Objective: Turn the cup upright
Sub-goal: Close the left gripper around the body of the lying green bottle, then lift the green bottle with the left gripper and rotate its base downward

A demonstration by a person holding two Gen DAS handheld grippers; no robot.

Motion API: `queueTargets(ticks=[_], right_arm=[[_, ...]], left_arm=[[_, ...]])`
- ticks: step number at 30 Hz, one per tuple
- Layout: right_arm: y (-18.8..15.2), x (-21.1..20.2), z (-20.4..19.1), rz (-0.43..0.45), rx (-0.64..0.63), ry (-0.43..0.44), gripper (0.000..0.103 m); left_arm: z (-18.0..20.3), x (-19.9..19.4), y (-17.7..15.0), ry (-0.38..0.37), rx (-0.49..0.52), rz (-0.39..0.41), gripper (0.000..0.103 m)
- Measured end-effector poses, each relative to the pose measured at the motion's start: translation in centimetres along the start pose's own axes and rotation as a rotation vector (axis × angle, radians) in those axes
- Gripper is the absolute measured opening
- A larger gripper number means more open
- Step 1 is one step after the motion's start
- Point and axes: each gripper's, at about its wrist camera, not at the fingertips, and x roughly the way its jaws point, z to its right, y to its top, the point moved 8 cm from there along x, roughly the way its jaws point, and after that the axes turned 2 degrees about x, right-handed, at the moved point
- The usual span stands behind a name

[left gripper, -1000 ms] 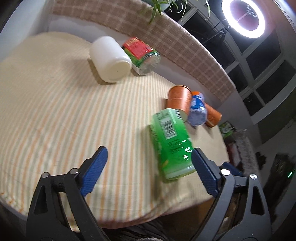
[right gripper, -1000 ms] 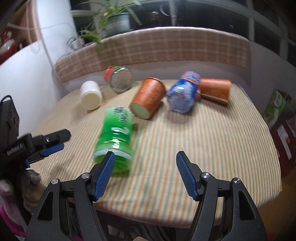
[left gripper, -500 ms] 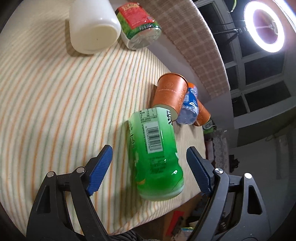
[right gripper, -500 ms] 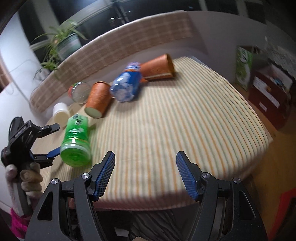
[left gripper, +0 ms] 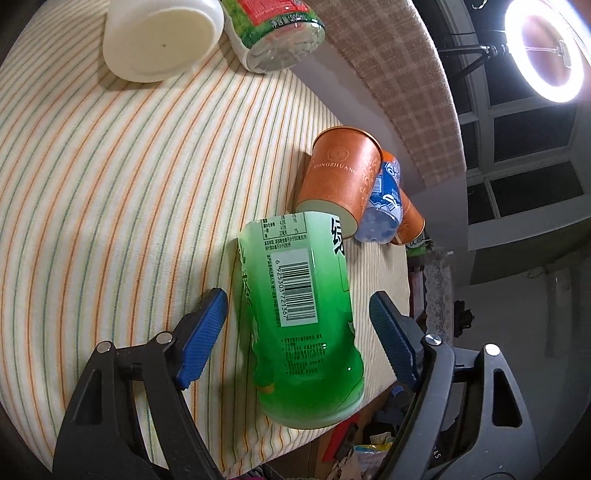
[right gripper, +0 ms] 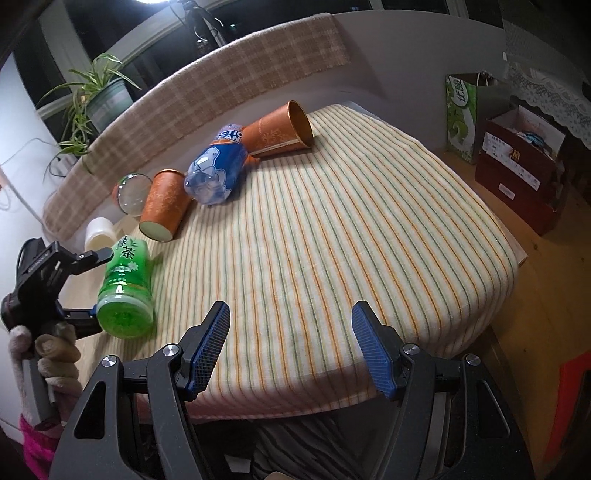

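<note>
A green cup [left gripper: 299, 317] with a barcode label lies on its side near the table's edge; it also shows in the right wrist view [right gripper: 127, 286]. My left gripper [left gripper: 297, 328] is open, one blue finger on each side of the cup, not touching. It shows at the far left of the right wrist view [right gripper: 85, 284]. My right gripper [right gripper: 290, 347] is open and empty over the table's front edge. Two orange paper cups [left gripper: 341, 181] [right gripper: 282, 127] lie on their sides farther back.
A blue-labelled bottle [right gripper: 218, 168] lies between the orange cups. A white cup [left gripper: 162, 37] and a red-and-green-labelled jar [left gripper: 275, 33] lie on their sides at the back. The striped tablecloth [right gripper: 351, 229] ends near the green cup. Boxes [right gripper: 517, 166] stand on the floor at right.
My left gripper has moved forward so that its open fingers now straddle the green cup. My right gripper has pulled back and swung right, away from the cups.
</note>
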Motion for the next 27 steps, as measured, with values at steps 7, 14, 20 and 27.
queueTargets(ticks=[7, 14, 20, 27], right_arm=[[-0.1, 0.4, 0.1, -0.007, 0.001, -0.007, 0.068], [0.1, 0.6, 0.4, -0.010, 0.011, -0.021, 0.068], [-0.1, 0.8, 0.1, -0.016, 0.002, -0.019, 0.068], [-0.1, 0.8, -0.5, -0.017, -0.011, -0.019, 0.068]], left_arm=[[-0.1, 1.1, 0.2, 0.015, 0.007, -0.024, 0.071], [0.5, 1.0, 0.1, 0.022, 0.047, -0.010, 0.065], [1.7, 0.3, -0.1, 0.074, 0.141, 0.034, 0.064], [3.6, -0.9, -0.8, 0.145, 0.292, 0.097, 0.064]])
